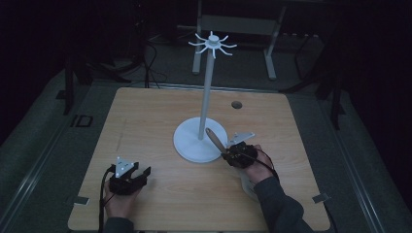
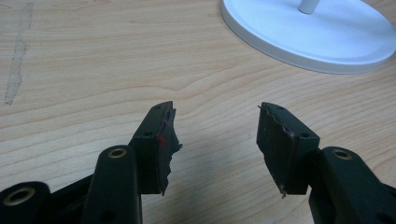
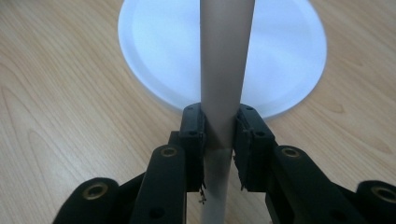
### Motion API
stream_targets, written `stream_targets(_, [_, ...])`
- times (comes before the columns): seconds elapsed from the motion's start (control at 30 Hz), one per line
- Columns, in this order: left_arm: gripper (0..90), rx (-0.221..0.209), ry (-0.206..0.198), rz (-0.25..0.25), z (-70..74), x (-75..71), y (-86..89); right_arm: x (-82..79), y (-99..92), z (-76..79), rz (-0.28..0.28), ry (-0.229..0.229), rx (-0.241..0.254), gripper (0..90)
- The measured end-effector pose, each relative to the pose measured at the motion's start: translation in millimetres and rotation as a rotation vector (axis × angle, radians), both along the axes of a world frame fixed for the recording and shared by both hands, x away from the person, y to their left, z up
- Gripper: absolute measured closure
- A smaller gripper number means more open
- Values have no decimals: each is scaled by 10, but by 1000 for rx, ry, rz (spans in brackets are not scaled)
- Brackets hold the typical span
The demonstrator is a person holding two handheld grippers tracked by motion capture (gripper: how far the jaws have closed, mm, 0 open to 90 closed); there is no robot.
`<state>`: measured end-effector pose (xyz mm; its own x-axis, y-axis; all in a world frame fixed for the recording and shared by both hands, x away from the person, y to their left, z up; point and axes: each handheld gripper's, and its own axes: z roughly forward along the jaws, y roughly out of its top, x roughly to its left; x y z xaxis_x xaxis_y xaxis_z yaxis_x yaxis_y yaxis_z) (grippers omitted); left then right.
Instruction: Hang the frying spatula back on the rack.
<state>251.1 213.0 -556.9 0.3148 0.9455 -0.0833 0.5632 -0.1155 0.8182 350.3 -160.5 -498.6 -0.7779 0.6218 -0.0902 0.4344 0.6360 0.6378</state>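
A white hanging stand rises from a round base (image 1: 190,141) at the table's middle, its thin pole (image 1: 206,92) topped by a ring of hooks (image 1: 212,44). My right gripper (image 1: 226,153) is just right of the base, shut on a tan wooden handle (image 1: 214,137) that slants up toward the pole. In the right gripper view the handle (image 3: 226,56) runs up between the pads of that gripper (image 3: 219,119), over the white base (image 3: 154,51). A pale end of the same thing shows under my right wrist (image 1: 247,187). My left gripper (image 1: 142,170) rests at the lower left, open and empty (image 2: 215,119).
The wooden table (image 1: 145,116) has a small round hole (image 1: 236,104) near its far edge. A scuff mark (image 2: 16,56) runs along the wood to the left of my left gripper. The stand's base (image 2: 327,42) lies ahead and right of it. Dark floor and metal frames surround the table.
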Motion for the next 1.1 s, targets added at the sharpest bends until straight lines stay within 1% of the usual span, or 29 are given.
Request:
stream_targets(0.13, [468,-3,-1,5,1,-1,8,-2,-23,37,-9,-15,22,746])
stream_targets(0.17, [468,-2,0,5,1,0,9,-4,-42,74,-19,-28,46,746])
stream_targets(0.2, [468,-2,-1,7,0,1,8,-4,-50,90,-24,-36,55,745])
stream_targets(0.5, [468,-2,-4,12,1,0,13,-11,-96,216,-52,-85,125,746])
stream_targets(0.6, [468,-4,-4,14,0,0,14,-11,-113,258,-58,-101,148,746])
stream_targets(0.63, [468,-4,-4,14,0,0,14,-11,-113,258,-58,-101,148,746])
stream_targets(0.7, [468,-5,-4,15,0,0,17,-16,-129,305,-64,-120,166,746])
stream_targets(1.1, [468,-9,-5,22,2,-2,17,-15,-153,481,-78,-177,246,746])
